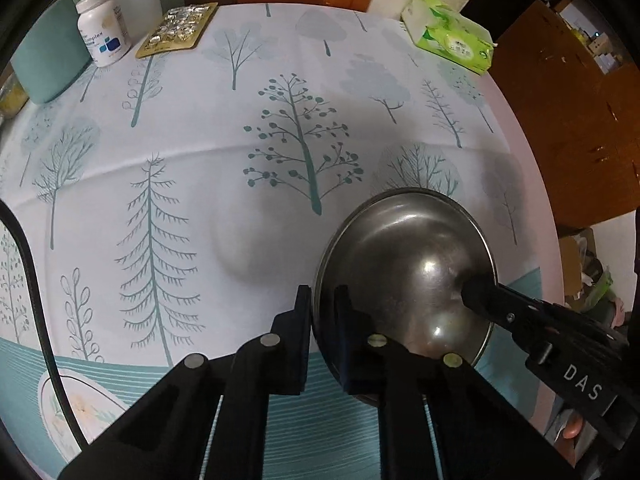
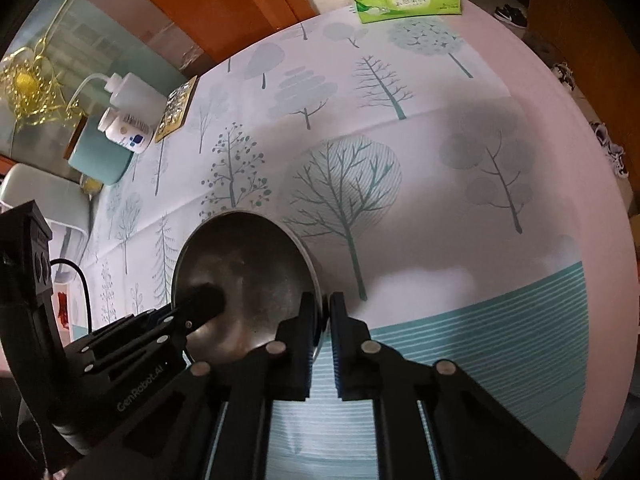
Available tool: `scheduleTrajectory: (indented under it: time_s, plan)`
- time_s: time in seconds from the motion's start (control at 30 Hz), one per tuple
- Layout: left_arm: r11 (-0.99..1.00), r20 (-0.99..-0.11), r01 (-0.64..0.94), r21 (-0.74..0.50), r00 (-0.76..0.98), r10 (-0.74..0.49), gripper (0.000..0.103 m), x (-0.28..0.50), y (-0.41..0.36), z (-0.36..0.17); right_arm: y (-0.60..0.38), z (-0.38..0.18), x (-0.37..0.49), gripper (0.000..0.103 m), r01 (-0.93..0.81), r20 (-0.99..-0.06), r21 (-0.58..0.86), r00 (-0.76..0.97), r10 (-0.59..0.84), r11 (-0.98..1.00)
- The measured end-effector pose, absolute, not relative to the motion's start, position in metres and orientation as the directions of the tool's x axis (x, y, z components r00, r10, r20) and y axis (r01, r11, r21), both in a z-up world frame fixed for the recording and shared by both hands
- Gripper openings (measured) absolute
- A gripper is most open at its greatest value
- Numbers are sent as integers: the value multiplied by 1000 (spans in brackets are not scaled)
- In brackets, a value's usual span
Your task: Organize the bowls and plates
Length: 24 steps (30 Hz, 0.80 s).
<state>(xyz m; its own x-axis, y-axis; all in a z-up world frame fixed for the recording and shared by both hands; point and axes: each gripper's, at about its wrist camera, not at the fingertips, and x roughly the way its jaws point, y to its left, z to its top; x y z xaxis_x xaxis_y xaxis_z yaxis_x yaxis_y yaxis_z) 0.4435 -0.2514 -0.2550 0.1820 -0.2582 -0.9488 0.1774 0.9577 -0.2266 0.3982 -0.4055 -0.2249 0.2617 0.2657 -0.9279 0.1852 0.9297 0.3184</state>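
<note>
Both tools are clamped on the bowl (image 1: 404, 276): left tool (image 1: 322, 320) at nine o'clock, right tool (image 2: 324, 320) at three, likely to lift it level.

A single steel bowl (image 1: 404, 268) sits upright, mouth up, on the tree-printed cloth of the tabletop (image 1: 192, 128), close to the near edge where the white print meets the teal striped band. It is round, shallow and dull grey, with a thin rolled rim and a worn, smudged inner surface that catches a soft highlight. Its rim is pinched on two opposite sides. In the right wrist view the bowl (image 2: 244, 272) appears empty.
</note>
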Motion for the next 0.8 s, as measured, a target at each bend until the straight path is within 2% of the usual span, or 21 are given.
scheduleTrajectory:
  time_s: [0.13, 0.37, 0.8]
  plan:
    - [949, -942, 191, -253, 175, -286, 9, 438, -248, -243, -407, -221, 393, 7, 187, -926, 330, 254, 279, 925]
    - [940, -948, 269, -210, 180, -263, 9, 417, -246, -207, -401, -200, 373, 6, 166, -918, 360, 240, 317, 918]
    - [942, -937, 275, -193, 234, -260, 11, 328, -201, -127, -365, -133, 300, 6, 63, -893, 408, 235, 384, 911]
